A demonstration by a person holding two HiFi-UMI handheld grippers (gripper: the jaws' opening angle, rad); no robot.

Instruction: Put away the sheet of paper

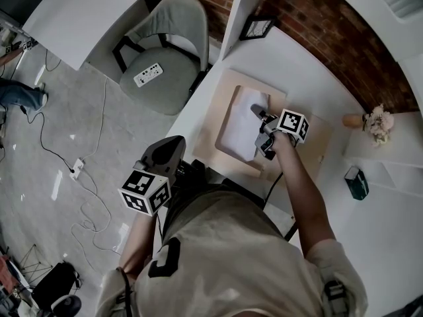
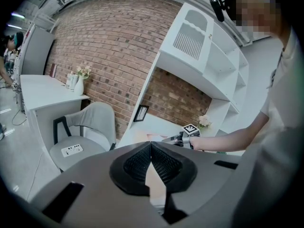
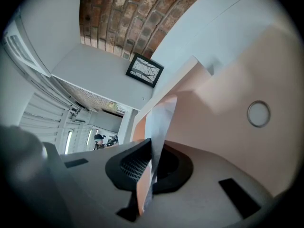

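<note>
Tongs on the right are pinched shut on the edge of a thin white sheet of paper, which stands up between the ribbed pads. A peach layer lies against it there, and whether that layer is also caught cannot be told. In the head view the right tongs sit at the right edge of the sheet, which lies in the opening of a flat peach folder spread on the white worktop at centre frame. A round metal snap shows on the folder's face at the right of the right gripper view. The left tongs are closed on nothing, and the head view shows them low by the worktop's near edge, well apart from the folder. The step in hand looks like feeding the paper into the folder. The next move likely calls for sliding the sheet fully under the cover without creasing it, and the left tongs may have to steady the folder. The right arm reaches forward from the lower right, elbow nearly straight. The left arm is bent, tucked close to the body and aimed toward the grey padded chair.
</note>
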